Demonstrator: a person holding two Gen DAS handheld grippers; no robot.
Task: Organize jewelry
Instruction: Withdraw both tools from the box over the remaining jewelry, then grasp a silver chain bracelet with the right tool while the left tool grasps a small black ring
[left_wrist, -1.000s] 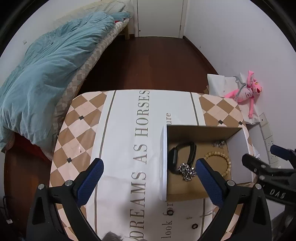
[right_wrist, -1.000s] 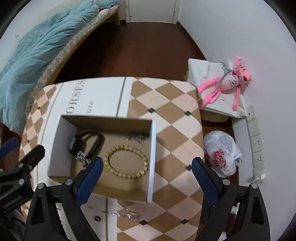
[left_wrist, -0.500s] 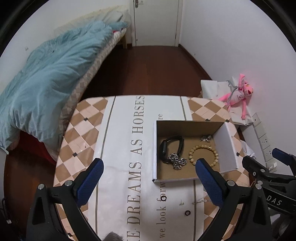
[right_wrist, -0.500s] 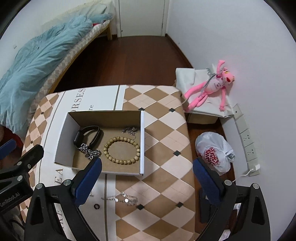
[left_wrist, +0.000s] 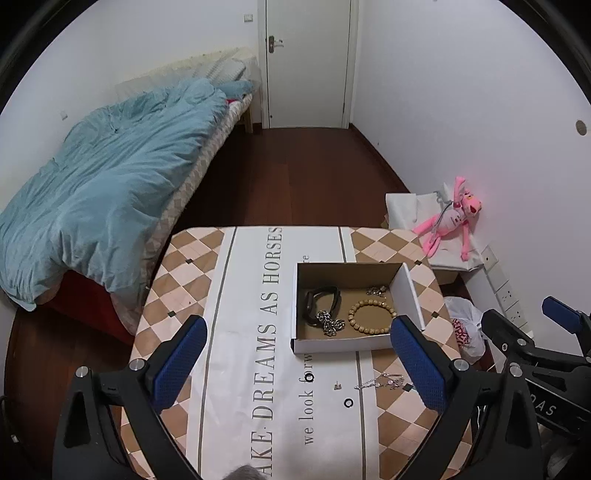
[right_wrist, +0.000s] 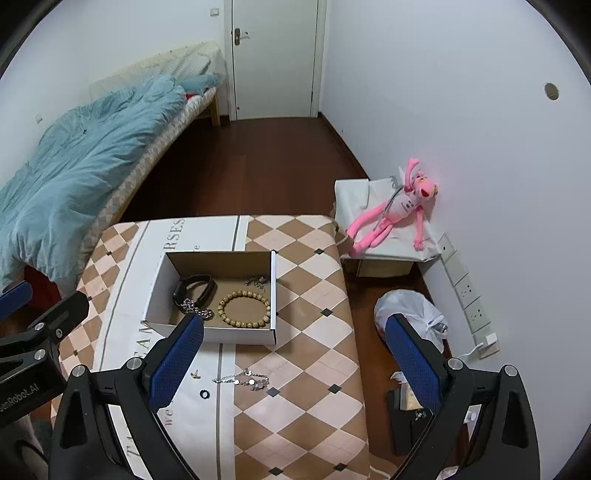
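Both grippers hang high above the table, tilted down toward it, jaws spread wide and holding nothing: the left gripper over the white printed runner, the right gripper over the checkered side. A shallow cardboard box sits on the table ahead of them, its long axis running across both views, and inside it lie a black band, a silver chain, a wooden bead bracelet lying flat as a ring, and a small silver piece at the far wall (too small to identify). Nearer than the box, loose on the cloth between it and the grippers, a thin silver necklace stretches crosswise, with a black ring and a tiny stud just to its left; another ring lies on the lettering.
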